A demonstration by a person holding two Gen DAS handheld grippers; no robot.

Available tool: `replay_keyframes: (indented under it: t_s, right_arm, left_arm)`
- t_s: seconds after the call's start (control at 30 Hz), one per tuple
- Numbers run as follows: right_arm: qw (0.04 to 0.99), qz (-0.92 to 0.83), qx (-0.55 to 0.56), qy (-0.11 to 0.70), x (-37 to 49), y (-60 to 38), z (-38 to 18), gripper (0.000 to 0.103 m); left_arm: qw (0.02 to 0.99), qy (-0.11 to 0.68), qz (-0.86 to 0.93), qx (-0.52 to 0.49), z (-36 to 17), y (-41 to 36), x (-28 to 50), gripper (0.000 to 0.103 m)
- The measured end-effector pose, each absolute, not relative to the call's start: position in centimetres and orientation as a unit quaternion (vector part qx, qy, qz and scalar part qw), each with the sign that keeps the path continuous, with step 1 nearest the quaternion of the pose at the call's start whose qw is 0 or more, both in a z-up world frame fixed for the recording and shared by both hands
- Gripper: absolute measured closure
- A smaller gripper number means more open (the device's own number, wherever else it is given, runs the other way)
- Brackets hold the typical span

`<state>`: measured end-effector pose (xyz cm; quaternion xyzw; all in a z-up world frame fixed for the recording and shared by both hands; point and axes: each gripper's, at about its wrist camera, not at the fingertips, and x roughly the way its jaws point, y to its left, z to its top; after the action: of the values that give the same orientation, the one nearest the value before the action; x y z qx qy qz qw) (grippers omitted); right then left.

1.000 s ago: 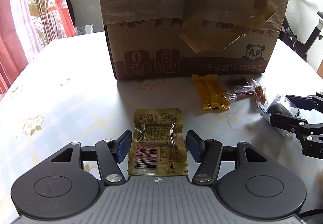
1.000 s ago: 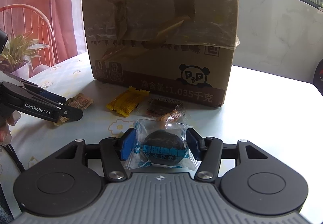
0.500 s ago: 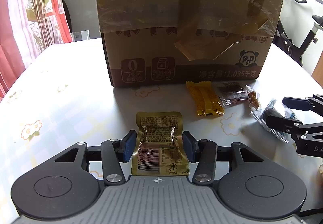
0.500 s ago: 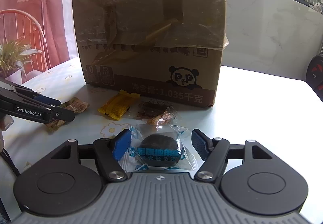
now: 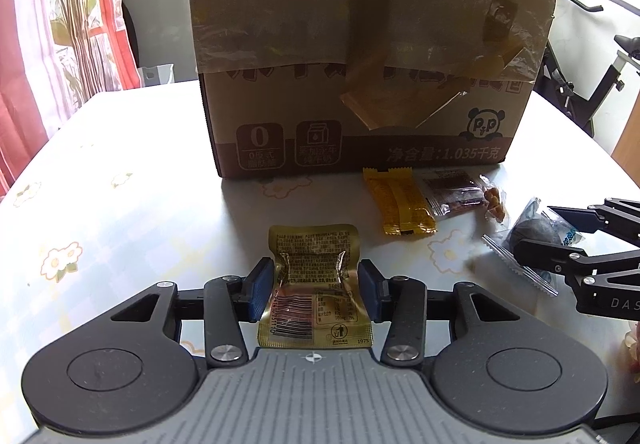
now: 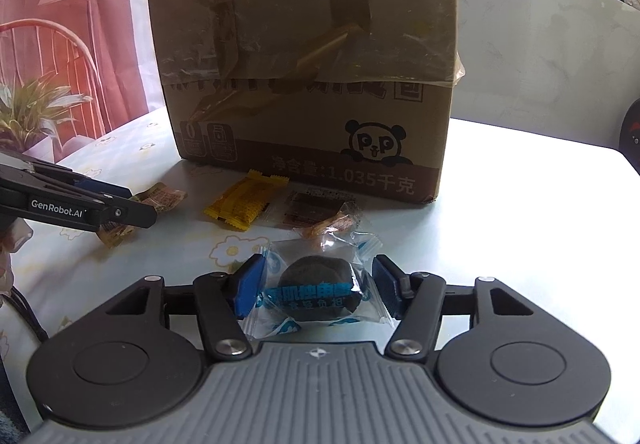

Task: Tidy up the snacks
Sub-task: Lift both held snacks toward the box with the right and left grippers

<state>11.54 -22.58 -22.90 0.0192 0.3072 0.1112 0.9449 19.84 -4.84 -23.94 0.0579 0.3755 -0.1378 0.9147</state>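
**Jaws on two snacks in front of the box**

Pads of your left gripper [image 5: 315, 294] press both sides of the gold packet [image 5: 315, 292], which is pinched so that its middle buckles; the jaws are closed on it, narrow but not fully together. The packet lies barcode-up between the fingers, and you cannot tell whether it touches the table [image 5: 120, 212].

Your right gripper [image 6: 320, 294] has its jaws partly open around the clear packet [image 6: 316, 290] with the dark round snack inside. The left pad touches the wrapper's edge, the right pad sits just beside the crimped end, and the grip is not closed on it. That packet rests on the table.

Just beyond the clear packet lies a brown packet [image 6: 316, 208], its nutty end touching the clear wrapper. Beside it, toward your left, lies the yellow packet [image 6: 244, 202]. Both sit near the foot of the cardboard box [image 6: 312, 56], which stands upright toward the table's far edge, taped over, with a panda logo at its lower corner.

In the left view your right gripper [image 5: 560, 232] comes in from the right edge, around the clear packet [image 5: 532, 232]. In the right view your left gripper [image 6: 132, 204] shows at the left edge with the gold packet [image 6: 160, 198] between its fingers.
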Motion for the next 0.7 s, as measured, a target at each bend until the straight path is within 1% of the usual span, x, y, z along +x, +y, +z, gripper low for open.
replay_keyframes:
  t_s: [0.37, 0.5, 0.63, 0.7]
  right_arm:
    - [0.948, 0.115, 0.017, 0.296, 11.2, -22.6, -22.7, 0.044]
    - [0.950, 0.115, 0.027, 0.288, 11.0, -23.0, -21.5, 0.045]
    - [0.961, 0.122, 0.034, 0.247, 11.0, -23.7, -18.2, 0.045]
    - [0.967, 0.129, 0.033, 0.218, 11.1, -24.0, -16.0, 0.045]
  left_arm:
    - [0.925, 0.351, -0.138, 0.046, -22.6, -4.3, 19.7, 0.055]
    - [0.942, 0.305, -0.136, 0.035, -19.7, -3.6, 19.5, 0.055]
    - [0.955, 0.257, -0.143, 0.031, -16.0, -3.0, 19.3, 0.055]
    - [0.965, 0.212, -0.147, 0.040, -13.4, -3.1, 18.9, 0.055]
